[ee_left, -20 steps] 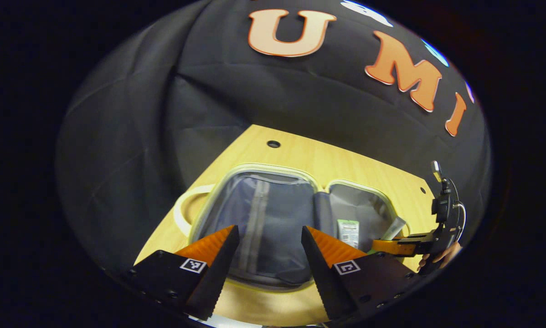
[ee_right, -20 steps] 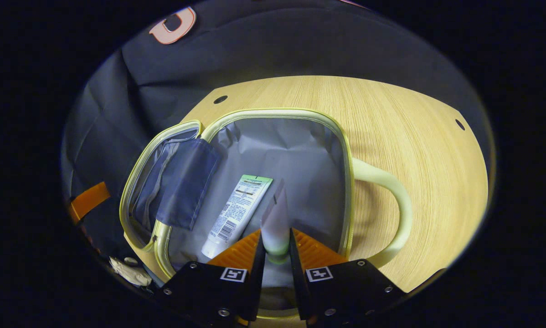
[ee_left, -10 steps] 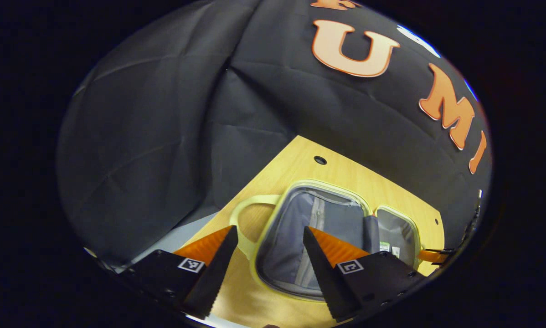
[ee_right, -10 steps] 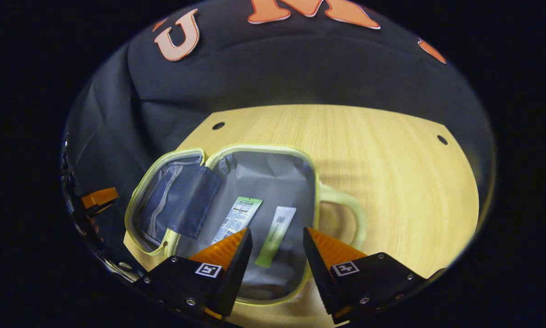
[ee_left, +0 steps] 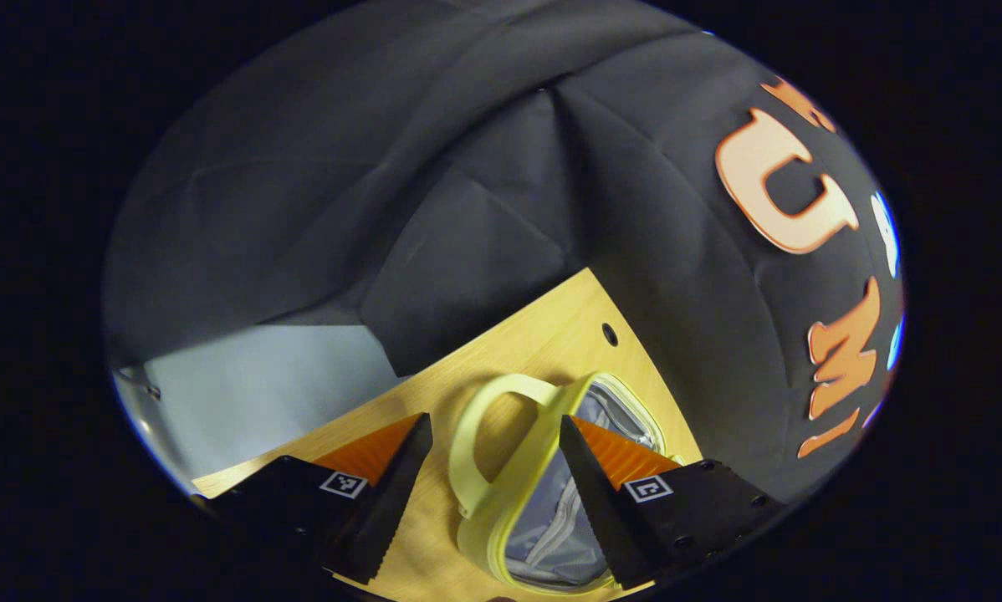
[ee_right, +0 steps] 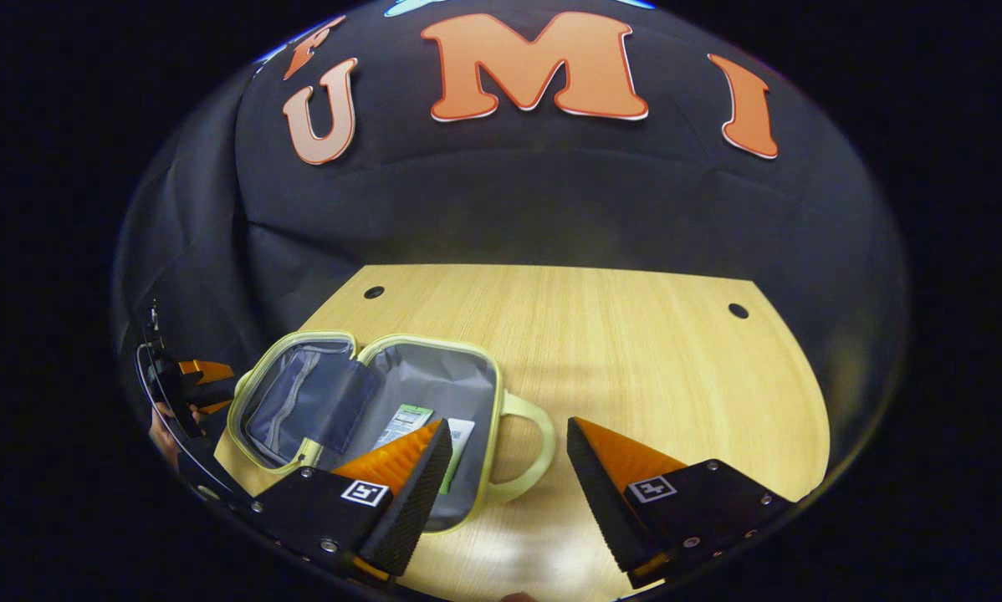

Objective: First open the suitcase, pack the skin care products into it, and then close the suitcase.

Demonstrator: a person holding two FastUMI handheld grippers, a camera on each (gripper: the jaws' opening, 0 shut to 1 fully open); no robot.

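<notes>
Between the left gripper's wide jaws lies the suitcase handle.

The left gripper is open, with its two fingers spread wide apart. Nothing is held between them. It sits low and tips to one side. In the right gripper view it shows far off at the left edge, with a bit of the hand that holds it.

The right gripper is open too. Its fingers are far apart and hold nothing. It hangs up high and points forward and down.
</notes>
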